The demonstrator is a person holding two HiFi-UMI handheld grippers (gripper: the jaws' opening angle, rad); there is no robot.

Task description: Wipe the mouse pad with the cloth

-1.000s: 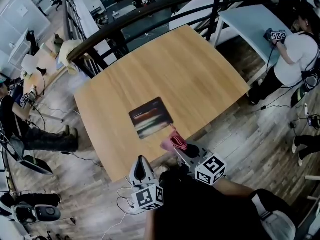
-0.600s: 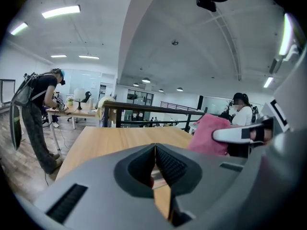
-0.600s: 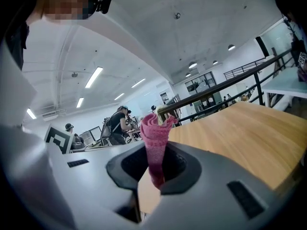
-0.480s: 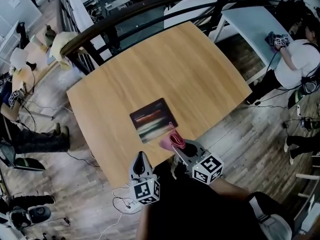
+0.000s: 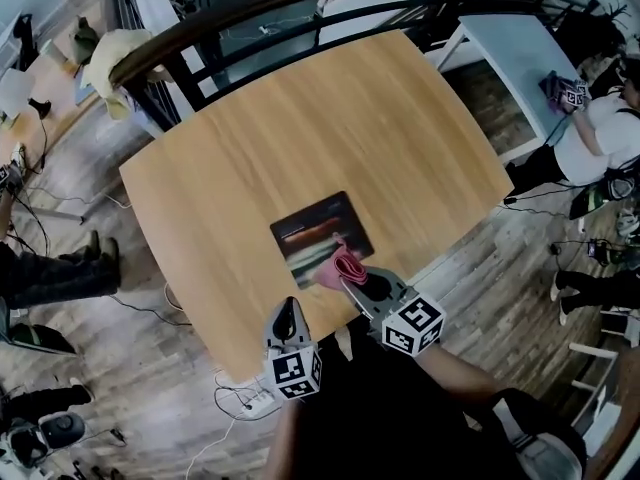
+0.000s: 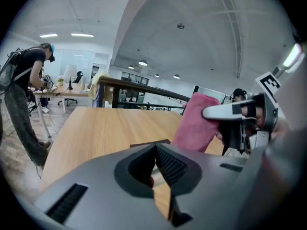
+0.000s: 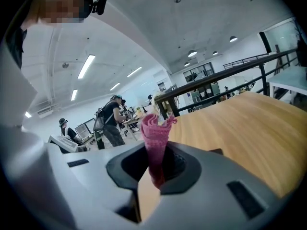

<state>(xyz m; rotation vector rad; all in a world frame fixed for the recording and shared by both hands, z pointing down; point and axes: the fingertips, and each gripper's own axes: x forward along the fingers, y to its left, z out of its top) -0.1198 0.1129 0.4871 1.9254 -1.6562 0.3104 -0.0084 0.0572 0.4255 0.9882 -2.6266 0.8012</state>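
A dark mouse pad (image 5: 322, 233) with coloured streaks lies near the front edge of the wooden table (image 5: 300, 138). My right gripper (image 5: 352, 277) is shut on a pink cloth (image 5: 341, 266), whose bunched end hangs over the pad's near right corner. The right gripper view shows the pink cloth (image 7: 156, 140) pinched upright between the jaws. My left gripper (image 5: 288, 320) sits at the table's front edge, left of the pad, its jaws together with nothing in them. Looking along the left gripper (image 6: 154, 172), I see the cloth (image 6: 195, 123) and the pad's edge (image 6: 149, 143).
A black railing (image 5: 300, 8) runs along the table's far side. A pale blue table (image 5: 510, 53) stands at the back right with a person (image 5: 590, 128) beside it. Cables and a power strip (image 5: 250, 400) lie on the wooden floor below the table's front edge.
The right gripper has carried the pink cloth forward from the table's front edge onto the pad's near right corner. The left gripper stays near the table's front edge.
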